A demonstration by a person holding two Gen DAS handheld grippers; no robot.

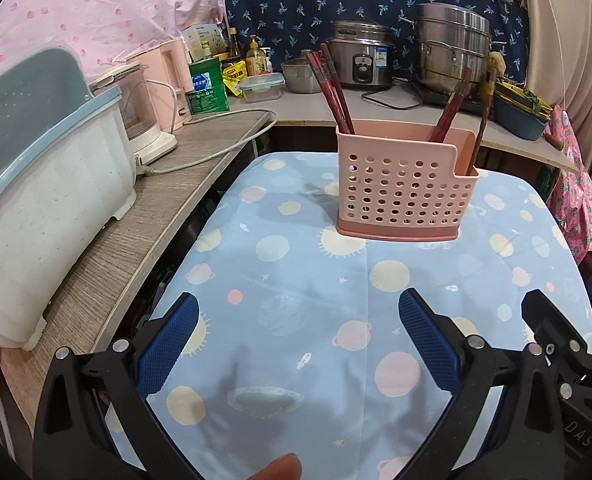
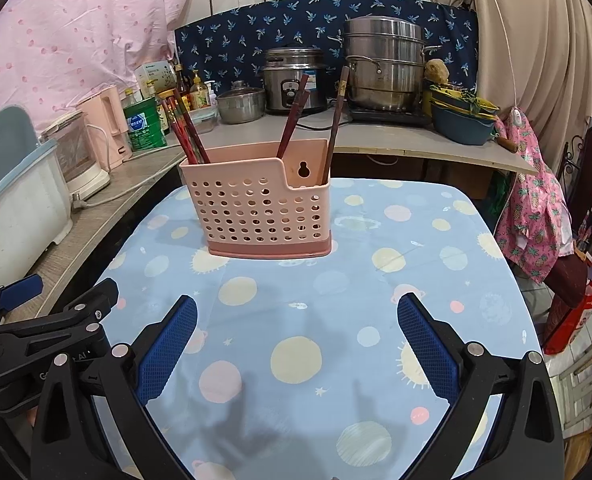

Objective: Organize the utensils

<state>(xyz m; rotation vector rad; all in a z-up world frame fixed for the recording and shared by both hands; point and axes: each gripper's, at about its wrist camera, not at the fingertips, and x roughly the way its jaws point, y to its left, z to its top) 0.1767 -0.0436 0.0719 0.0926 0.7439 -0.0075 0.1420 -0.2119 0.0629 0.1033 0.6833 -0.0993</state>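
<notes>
A pink perforated utensil holder [image 1: 403,188] stands on the blue planet-print tablecloth [image 1: 303,308], also in the right wrist view [image 2: 260,212]. Dark red chopsticks [image 1: 333,92] lean in its left compartment, and more chopsticks [image 1: 451,108] lean in its right one; they also show in the right wrist view [image 2: 188,132] [image 2: 292,124]. My left gripper [image 1: 297,320] is open and empty, well short of the holder. My right gripper [image 2: 296,320] is open and empty, to the right of the left one. Nothing lies between the fingers.
A white and blue dish rack [image 1: 44,200] and a blender [image 1: 144,116] stand on the wooden counter at left. A rice cooker [image 1: 361,56], steel steamer pot [image 1: 451,48], jars and bowls [image 1: 519,112] line the back counter. The table's right edge drops off beside pink cloth [image 2: 535,216].
</notes>
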